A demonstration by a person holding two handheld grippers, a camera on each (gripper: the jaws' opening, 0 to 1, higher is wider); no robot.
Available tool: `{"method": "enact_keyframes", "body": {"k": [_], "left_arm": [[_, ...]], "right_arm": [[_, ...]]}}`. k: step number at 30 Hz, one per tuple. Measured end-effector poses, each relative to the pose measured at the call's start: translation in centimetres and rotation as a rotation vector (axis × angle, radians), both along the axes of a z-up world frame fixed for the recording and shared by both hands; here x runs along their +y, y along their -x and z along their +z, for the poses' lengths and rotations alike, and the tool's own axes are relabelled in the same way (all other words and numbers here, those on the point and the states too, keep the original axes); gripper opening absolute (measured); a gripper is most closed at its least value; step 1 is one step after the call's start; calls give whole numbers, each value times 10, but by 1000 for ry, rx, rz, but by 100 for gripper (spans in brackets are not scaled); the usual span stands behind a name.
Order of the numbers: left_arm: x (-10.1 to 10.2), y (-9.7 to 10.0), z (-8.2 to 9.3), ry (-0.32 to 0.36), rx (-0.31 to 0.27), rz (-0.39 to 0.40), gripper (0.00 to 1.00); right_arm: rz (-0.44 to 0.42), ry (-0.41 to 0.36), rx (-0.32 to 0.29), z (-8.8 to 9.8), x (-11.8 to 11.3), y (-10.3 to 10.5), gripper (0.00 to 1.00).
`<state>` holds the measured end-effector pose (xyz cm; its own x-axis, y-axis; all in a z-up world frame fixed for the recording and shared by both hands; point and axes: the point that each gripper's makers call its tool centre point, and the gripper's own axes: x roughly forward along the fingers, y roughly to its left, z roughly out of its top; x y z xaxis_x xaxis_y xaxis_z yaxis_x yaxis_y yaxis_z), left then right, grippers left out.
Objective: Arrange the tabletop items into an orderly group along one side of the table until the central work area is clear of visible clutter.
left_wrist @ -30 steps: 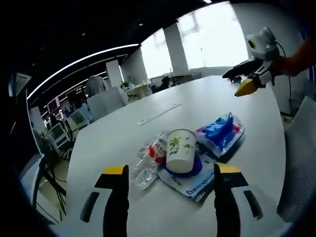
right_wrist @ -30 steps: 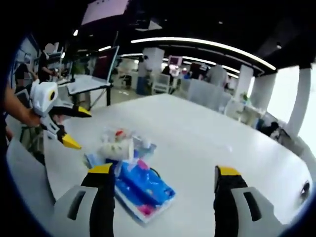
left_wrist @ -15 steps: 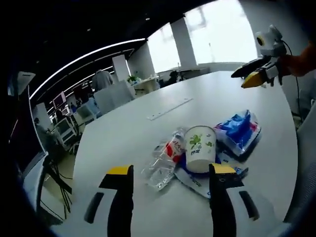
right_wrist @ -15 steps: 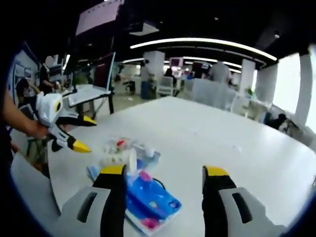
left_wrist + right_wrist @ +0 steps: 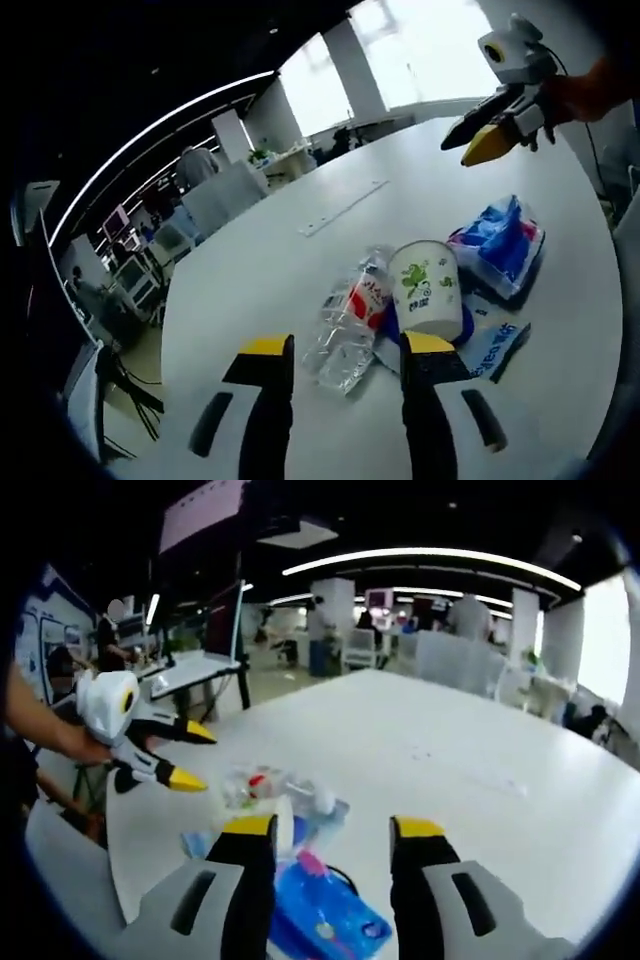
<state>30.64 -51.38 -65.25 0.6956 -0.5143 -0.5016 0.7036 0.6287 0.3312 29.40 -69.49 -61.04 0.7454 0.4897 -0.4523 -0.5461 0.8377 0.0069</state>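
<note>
Here, clutter sits bunched on the white worktop [image 5: 250, 270].
The crushed bottle [image 5: 350, 318], paper cup [image 5: 427, 288] and blue packet [image 5: 498, 245] touch; left hand-held gripper [image 5: 338, 352] and right hand-held gripper [image 5: 322, 830] hover empty, jaws partly apart.

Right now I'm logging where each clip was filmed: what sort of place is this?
Most likely an open-plan office. A big white table stands among desks with chairs, a monitor on a stand and long ceiling strip lights. On the table lie a paper cup and a crushed plastic bottle.
</note>
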Motion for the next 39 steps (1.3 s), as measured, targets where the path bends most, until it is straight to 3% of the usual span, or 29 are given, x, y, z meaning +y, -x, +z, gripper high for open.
{"method": "enact_keyframes", "body": {"k": [13,17,23,26,39], "left_arm": [[-9,-15,-13,-54,25,-40,29],[-11,-20,-24,-83,40,-48,26],[-4,-29,-36,-87,82,6,26],[-2,-32,-38,-109,75,9,25],[1,-45,-38,-88,125,43,26]], "right_arm": [[66,32,3,-12,11,-15,27],[69,26,12,-16,13,-22,25],[76,25,30,-25,18,-28,23],[82,26,38,-29,21,-31,22],[133,25,93,-54,45,-50,20]]}}
